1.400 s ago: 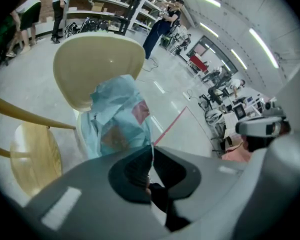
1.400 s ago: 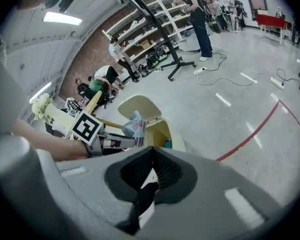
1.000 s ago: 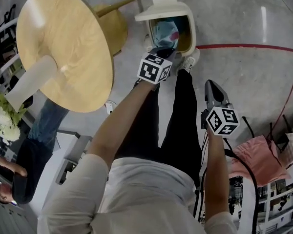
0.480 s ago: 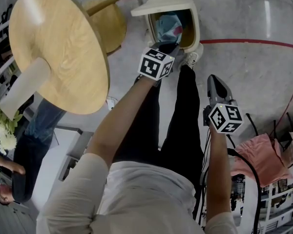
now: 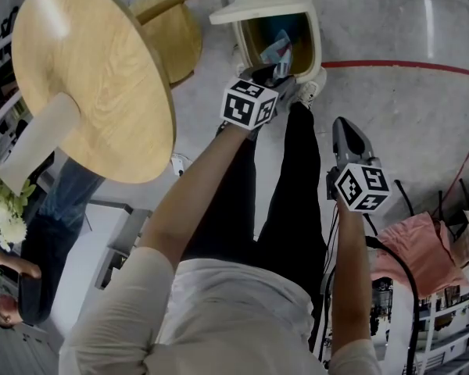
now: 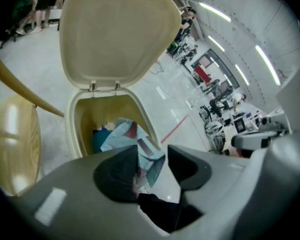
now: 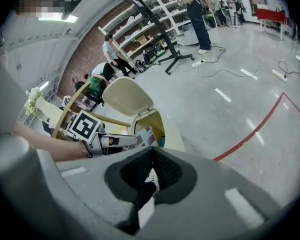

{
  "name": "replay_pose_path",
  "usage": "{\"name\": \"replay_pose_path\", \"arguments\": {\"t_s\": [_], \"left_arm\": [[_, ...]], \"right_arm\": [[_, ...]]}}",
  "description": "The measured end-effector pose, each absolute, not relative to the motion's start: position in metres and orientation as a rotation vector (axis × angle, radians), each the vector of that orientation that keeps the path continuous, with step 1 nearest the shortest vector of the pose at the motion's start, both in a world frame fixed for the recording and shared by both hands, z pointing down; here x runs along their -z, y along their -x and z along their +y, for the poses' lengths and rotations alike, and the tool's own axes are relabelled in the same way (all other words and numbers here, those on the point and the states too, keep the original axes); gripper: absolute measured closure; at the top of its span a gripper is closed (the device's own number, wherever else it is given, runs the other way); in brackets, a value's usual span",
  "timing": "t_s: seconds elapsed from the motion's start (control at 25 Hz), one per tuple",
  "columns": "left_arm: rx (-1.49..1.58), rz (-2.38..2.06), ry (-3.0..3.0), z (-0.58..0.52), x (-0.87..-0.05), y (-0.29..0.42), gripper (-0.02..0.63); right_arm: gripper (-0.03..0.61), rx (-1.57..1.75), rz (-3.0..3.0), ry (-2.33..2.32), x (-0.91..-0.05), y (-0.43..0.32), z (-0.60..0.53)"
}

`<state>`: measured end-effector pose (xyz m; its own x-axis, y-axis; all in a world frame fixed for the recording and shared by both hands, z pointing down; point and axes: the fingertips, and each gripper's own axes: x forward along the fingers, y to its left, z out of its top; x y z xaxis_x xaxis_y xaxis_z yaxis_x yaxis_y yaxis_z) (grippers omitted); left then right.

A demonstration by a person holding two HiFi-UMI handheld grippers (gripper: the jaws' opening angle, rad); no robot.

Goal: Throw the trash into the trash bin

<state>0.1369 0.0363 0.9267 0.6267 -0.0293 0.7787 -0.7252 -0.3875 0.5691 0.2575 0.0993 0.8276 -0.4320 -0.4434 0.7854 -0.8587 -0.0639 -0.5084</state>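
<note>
Bright, even indoor light; fisheye edges bend, darken and blur.

Glossy grey concrete floor (image 5: 375, 14) with red tape line (image 5: 399, 65); round pale-wood tabletop (image 5: 102, 69) at left; metal shelving racks (image 7: 140, 31) behind.

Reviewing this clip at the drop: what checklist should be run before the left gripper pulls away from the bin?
1. Trash bin lid up: ok.
2. Left gripper over the bin's mouth: ok.
3. Left jaws apart: ok, they have just been opening.
4. Wrapper free of the jaws: cannot tell; it sits between them, unpinched, over the bin's opening.
5. Right gripper shut, empty, away from the bin: ok.
</note>
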Motion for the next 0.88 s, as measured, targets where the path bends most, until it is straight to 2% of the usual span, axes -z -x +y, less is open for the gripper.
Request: {"name": "replay_pose_path", "arguments": {"t_s": [0.28, 0.68, 0.76, 0.88], "left_arm": [[-0.842, -0.625, -1.835, 0.039, -0.928, -0.136, 0.387], [-0.845, -0.606, -1.829, 0.045, -0.925, -0.137, 0.387], [-0.84, -0.608, -1.835, 0.045, -0.919, -0.138, 0.392], [-0.829, -0.611, -1.851, 0.047, -0.904, -0.139, 0.44]], "right_arm": [[0.583, -1.494, -1.839, -1.378, -0.831, -0.257, 0.099], [0.583, -1.475, -1.853, -1.367, -0.829, -0.253, 0.097], [0.583, -1.463, -1.86, -1.369, -0.825, -0.254, 0.095], [0.583, -1.44, -1.876, -1.37, -0.814, -0.255, 0.091]]}}
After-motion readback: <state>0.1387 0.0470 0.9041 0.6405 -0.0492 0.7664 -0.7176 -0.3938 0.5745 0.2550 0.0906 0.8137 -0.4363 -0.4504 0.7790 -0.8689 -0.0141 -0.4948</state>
